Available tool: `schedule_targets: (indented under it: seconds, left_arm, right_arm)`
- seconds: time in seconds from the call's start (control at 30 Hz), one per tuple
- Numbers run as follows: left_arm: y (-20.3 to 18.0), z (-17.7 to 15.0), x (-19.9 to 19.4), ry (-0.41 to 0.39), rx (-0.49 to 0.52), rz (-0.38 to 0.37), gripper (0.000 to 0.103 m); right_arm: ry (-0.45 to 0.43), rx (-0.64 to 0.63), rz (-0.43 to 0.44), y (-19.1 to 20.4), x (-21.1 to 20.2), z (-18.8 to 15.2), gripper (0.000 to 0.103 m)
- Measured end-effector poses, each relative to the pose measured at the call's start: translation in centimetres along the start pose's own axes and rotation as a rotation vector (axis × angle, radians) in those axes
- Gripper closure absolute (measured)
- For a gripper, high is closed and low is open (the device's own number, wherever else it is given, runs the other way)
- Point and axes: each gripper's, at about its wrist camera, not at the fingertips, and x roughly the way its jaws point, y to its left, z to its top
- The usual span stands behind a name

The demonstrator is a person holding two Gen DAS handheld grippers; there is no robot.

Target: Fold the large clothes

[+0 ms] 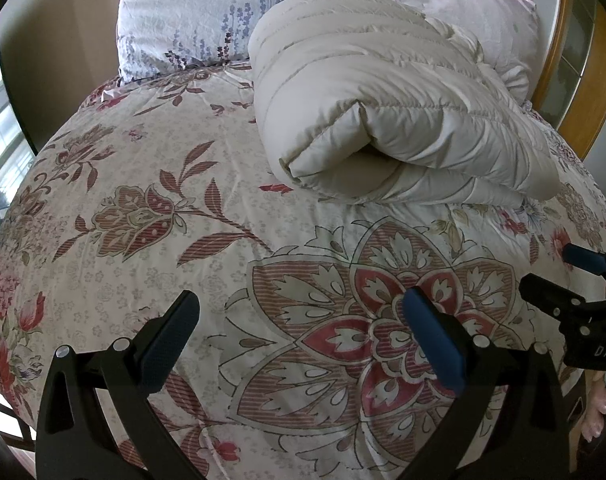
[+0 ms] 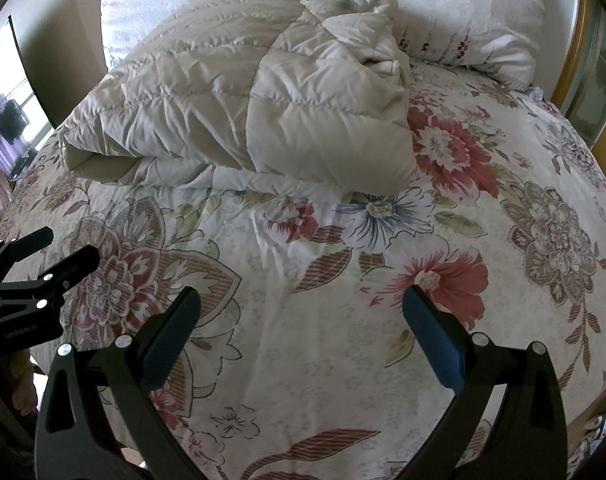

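A cream quilted puffer garment [image 1: 391,120] lies folded in a thick bundle on the floral bedspread [image 1: 183,240], towards the head of the bed. It also shows in the right wrist view [image 2: 239,96], with a crumpled part at its far right. My left gripper [image 1: 301,304] is open and empty, hovering above the bedspread well short of the bundle. My right gripper [image 2: 303,300] is open and empty too, over the bedspread [image 2: 383,320] in front of the bundle. Each gripper shows at the edge of the other's view, the right gripper [image 1: 571,276] and the left gripper [image 2: 59,248].
Two floral pillows [image 1: 207,20] [image 2: 463,16] lie behind the bundle at the wooden headboard [image 1: 559,60]. A window [image 2: 11,120] is at the left. The bed's near edge lies under the grippers.
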Motion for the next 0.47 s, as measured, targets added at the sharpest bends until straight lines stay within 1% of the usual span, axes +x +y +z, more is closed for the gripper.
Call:
schedule_targets:
  seconds: [0.47]
  left_arm:
    - [0.05, 0.01, 0.13, 0.009, -0.001, 0.002, 0.001]
  right_arm:
    - [0.002, 0.001, 0.002, -0.04, 0.02, -0.04, 0.002]
